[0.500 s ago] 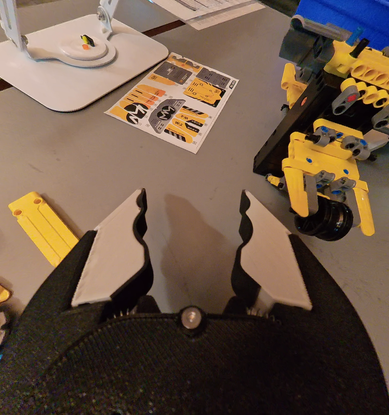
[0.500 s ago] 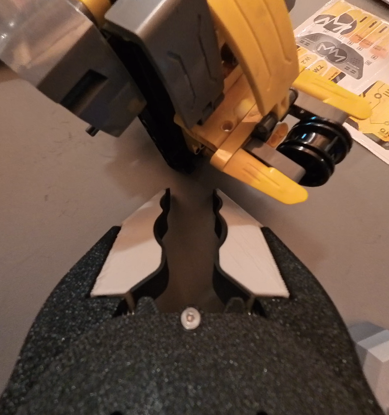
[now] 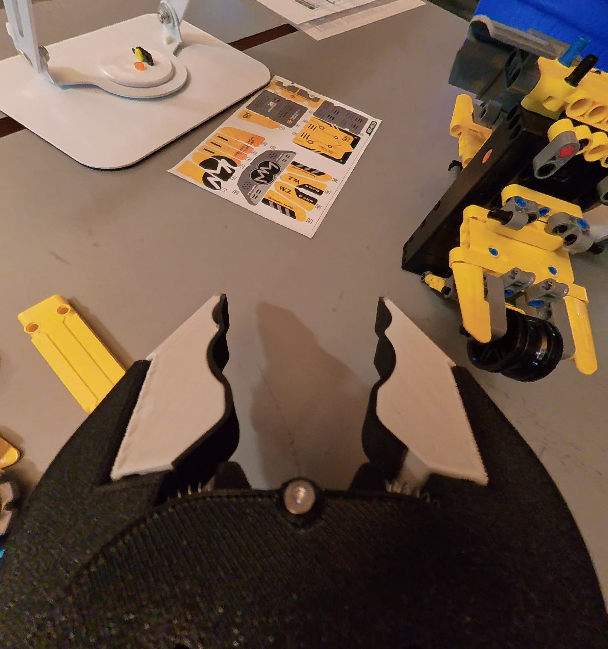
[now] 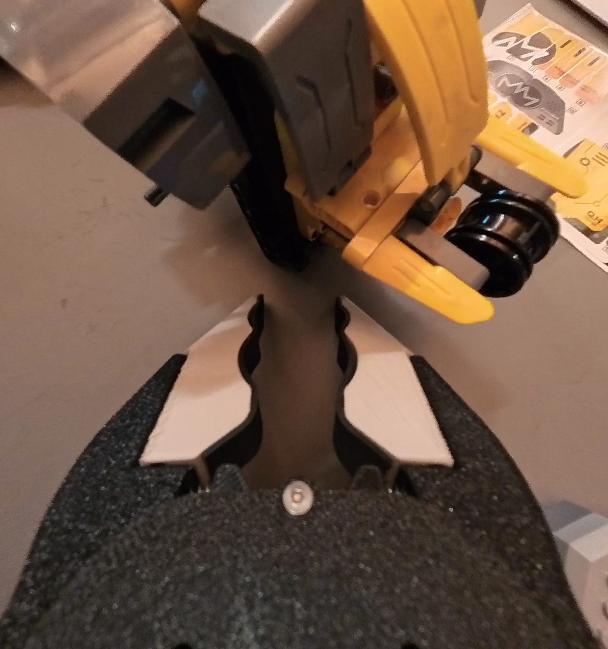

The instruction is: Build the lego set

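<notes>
A yellow, black and grey brick-built model (image 3: 527,210) stands on the grey table at the right of the left wrist view, with a black wheel (image 3: 515,351) between yellow prongs at its near end. My left gripper (image 3: 301,309) is wide open and empty over bare table, to the left of the wheel. A long yellow panel piece (image 3: 71,354) lies just left of it. In the right wrist view the same model (image 4: 330,140) fills the top, its wheel (image 4: 499,231) to the right. My right gripper (image 4: 299,305) is partly open and empty, its tips just short of the model's black base.
A sticker sheet (image 3: 278,154) lies on the table beyond the left gripper and also shows in the right wrist view (image 4: 558,87). A white stand base (image 3: 120,116) sits at the far left. Papers (image 3: 334,14) lie at the far edge. Grey brick parts (image 4: 597,576) lie at my right gripper's lower right.
Both views have barely shifted. The right gripper has edged slightly closer to the model. Neither gripper's opening has changed.
</notes>
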`<state>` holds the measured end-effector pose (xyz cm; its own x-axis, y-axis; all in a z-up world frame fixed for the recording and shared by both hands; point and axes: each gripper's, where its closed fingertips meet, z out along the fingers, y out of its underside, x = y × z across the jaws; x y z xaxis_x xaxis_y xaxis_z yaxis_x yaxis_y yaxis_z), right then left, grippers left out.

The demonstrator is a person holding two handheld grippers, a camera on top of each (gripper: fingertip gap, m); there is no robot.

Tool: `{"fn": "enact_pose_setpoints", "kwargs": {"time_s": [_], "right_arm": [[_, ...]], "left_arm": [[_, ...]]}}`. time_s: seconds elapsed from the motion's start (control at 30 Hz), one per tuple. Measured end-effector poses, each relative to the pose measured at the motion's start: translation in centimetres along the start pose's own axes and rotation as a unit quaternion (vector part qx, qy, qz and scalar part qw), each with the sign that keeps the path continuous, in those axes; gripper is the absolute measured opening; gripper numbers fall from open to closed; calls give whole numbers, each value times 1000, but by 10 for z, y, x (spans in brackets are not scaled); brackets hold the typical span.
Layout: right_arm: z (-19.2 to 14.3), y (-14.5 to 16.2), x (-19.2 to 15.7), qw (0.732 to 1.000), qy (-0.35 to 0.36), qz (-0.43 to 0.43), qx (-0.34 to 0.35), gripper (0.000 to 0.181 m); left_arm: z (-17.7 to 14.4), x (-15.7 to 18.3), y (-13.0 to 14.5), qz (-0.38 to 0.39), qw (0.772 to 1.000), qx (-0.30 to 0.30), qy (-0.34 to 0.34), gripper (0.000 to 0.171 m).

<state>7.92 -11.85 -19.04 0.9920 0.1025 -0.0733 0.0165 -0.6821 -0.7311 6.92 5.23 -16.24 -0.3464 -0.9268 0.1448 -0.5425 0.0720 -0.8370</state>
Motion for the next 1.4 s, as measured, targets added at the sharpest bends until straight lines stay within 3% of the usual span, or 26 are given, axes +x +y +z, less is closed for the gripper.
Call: {"fn": "enact_pose_setpoints", "kwargs": {"time_s": [0.3,0.43,0.5,0.57,0.63,0.77,0.93,1.07,1.23,1.4], "right_arm": [[-1,0,9,1000,19,9,1,36],[-8,-4,23,998,32,47,26,29],[-11,-6,29,996,28,78,40,29],[-12,-6,33,994,26,100,45,29],[-14,-7,37,992,31,110,55,29],[-18,-9,42,989,38,124,68,27],[-15,-3,50,988,66,134,49,27],[-10,2,54,988,83,127,25,24],[-10,2,58,984,64,162,35,16],[-10,2,57,984,58,162,37,16]], "left_arm": [[0,3,4,50,998,-19,-29,84],[-44,-18,-22,67,993,17,-96,79],[-88,-34,-42,52,986,67,-142,59],[-137,-51,-48,25,976,119,-179,17],[-179,-66,-36,-6,967,149,-205,0],[-239,-105,34,-56,946,121,-295,0],[-260,-122,94,-135,925,171,-311,0],[-275,-138,99,-161,909,186,-337,5],[-263,-134,100,-154,924,160,-311,9],[-254,-133,104,-141,931,129,-310,25]]}}
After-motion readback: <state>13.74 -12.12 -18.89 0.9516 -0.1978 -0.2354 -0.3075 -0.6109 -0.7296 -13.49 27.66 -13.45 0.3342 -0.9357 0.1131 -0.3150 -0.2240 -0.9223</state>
